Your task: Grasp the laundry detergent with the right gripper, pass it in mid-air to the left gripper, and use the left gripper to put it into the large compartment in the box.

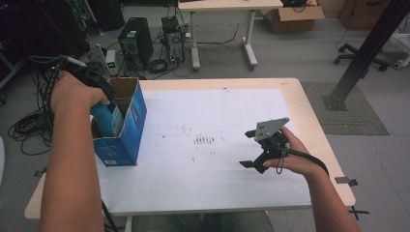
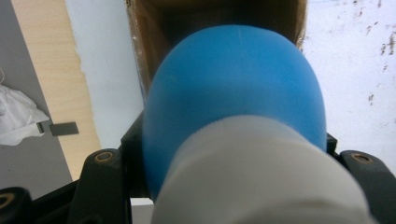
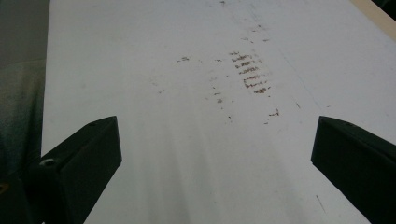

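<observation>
- Two grippers are working: the left gripper (image 1: pixel 104 99) is clamping a blue, white-capped plastic bottle (image 2: pixel 233 102) over the open blue cardboard box (image 1: pixel 126 126).
- Right gripper (image 1: pixel 251 149) is hovering released above the white table sheet (image 3: pixel 187 140).

No legible text; blue box (image 1: pixel 126 126) print unreadable

left forearm (image 1: pixel 72 164) — reaches up the left side, hand (image 1: pixel 72 92) wrapped round the left gripper (image 1: pixel 104 104), which points down; jaws closed on a blue bottle (image 2: pixel 233 88) with a white cap (image 2: pixel 261 172).

right forearm (image 1: pixel 329 203) — comes in from lower right, hand (image 1: pixel 290 154) holding the right gripper (image 1: pixel 249 149) low, pointing left; jaws spread wide, nothing between them.
</observation>
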The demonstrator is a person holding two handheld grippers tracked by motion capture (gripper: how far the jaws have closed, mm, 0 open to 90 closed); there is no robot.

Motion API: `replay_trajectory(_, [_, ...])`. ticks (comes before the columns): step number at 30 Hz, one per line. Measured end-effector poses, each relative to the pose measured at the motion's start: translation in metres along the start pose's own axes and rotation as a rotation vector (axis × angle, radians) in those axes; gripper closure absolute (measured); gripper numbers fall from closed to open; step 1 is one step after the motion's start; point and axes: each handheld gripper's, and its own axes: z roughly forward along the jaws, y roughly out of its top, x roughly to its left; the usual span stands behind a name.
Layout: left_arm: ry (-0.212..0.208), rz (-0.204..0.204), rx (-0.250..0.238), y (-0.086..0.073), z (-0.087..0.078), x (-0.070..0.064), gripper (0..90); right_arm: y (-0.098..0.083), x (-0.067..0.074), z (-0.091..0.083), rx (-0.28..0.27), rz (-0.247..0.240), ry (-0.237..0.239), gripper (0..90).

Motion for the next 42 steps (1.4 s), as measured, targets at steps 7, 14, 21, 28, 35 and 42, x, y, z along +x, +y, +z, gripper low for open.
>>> replay_trajectory(7, [0.008,-0.004,0.001,0.001,0.014,0.002,39.0,0.0,0.0,0.001,0.001,-0.001,0.002,1.8])
replay_trajectory(14, [0.003,-0.002,0.005,0.002,0.027,0.001,39.1,0.0,0.001,0.004,0.005,0.002,0.004,1.8])
replay_trajectory(21, [0.002,0.003,0.019,0.003,0.04,0.001,39.0,0.001,0.002,0.005,0.004,0.002,0.006,1.8])
replay_trajectory(28, [0.0,0.012,0.031,0.005,0.051,0.0,39.0,-0.001,0.002,0.006,0.006,0.004,0.008,1.9])
replay_trajectory(35, [0.003,0.008,0.037,0.006,0.058,-0.001,39.0,-0.003,0.002,0.007,0.01,0.007,0.009,1.8])
replay_trajectory(42, [0.001,0.01,0.052,0.007,0.067,0.0,39.0,-0.004,0.002,0.009,0.016,0.011,0.01,1.8])
